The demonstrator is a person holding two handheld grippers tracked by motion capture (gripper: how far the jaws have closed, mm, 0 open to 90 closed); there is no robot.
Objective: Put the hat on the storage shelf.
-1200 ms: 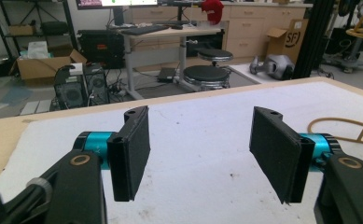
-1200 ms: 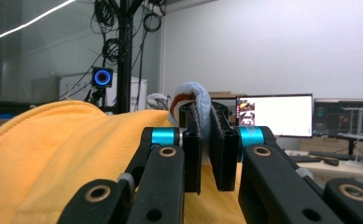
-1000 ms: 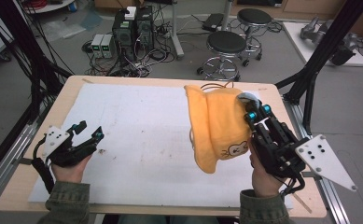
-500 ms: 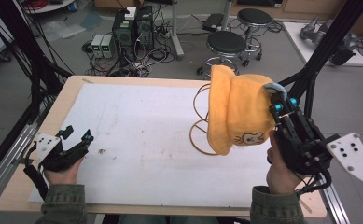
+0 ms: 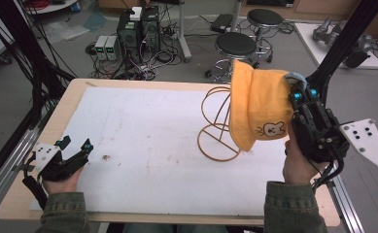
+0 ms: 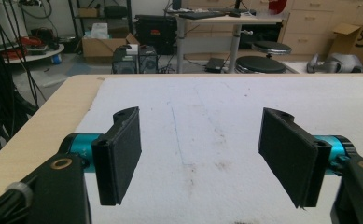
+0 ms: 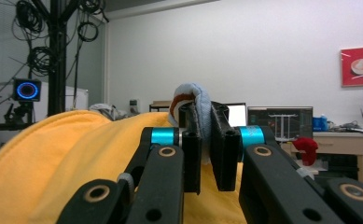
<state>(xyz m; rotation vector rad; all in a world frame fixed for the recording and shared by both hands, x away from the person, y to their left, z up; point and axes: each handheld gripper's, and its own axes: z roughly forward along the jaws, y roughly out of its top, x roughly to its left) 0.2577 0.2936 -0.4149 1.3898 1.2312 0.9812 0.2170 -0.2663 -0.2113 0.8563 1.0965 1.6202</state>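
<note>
An orange bucket hat (image 5: 258, 108) with a small cartoon print hangs in the air above the right side of the table. My right gripper (image 5: 298, 90) is shut on its pale blue brim. In the right gripper view the brim (image 7: 200, 103) is pinched between the two black jaws, with the orange cloth (image 7: 76, 158) spread to the left. A wire hat stand (image 5: 219, 125) rests on the white mat (image 5: 143, 131), partly hidden by the hat. My left gripper (image 5: 76, 143) sits low at the table's front left, open and empty. Its pads (image 6: 121, 154) stand wide apart.
The wooden table edge (image 5: 60, 107) frames the mat. Black stools (image 5: 235, 46) and computer boxes (image 5: 138, 29) stand on the floor beyond the far edge. Black frame posts (image 5: 344, 43) rise at the right, and cables (image 5: 26, 73) hang at the left.
My right gripper has lifted the hat up and to the right, uncovering the wire stand. The left gripper has drawn back toward the front left corner.
</note>
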